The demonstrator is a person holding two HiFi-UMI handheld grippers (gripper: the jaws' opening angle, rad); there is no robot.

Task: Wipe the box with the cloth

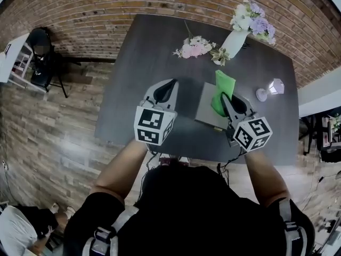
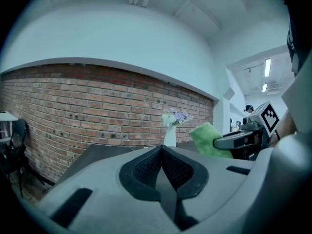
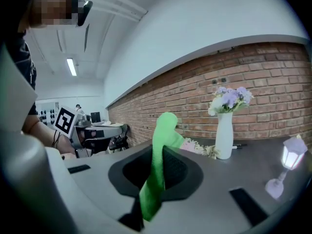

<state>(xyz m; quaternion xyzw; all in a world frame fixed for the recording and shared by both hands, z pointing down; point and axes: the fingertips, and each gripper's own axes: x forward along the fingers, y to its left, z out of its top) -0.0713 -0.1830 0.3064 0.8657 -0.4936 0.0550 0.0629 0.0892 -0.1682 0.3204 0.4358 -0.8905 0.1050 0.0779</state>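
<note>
A flat grey box [image 1: 208, 109] lies on the dark table [image 1: 149, 57], to the right of centre. My right gripper [image 1: 226, 98] is shut on a green cloth [image 1: 222, 92], held up over the box. In the right gripper view the cloth [image 3: 160, 155] is pinched between the jaws and sticks up past them. My left gripper [image 1: 167, 89] hovers left of the box, shut with nothing in it; its jaws meet in the left gripper view [image 2: 162, 152]. From there the green cloth [image 2: 208, 139] and the right gripper show at the right.
A white vase of flowers [image 1: 237, 33] stands at the table's far right, with a pink bouquet [image 1: 194, 48] lying to its left. A small lantern-shaped lamp [image 1: 270, 89] sits near the right edge. A brick wall runs behind the table.
</note>
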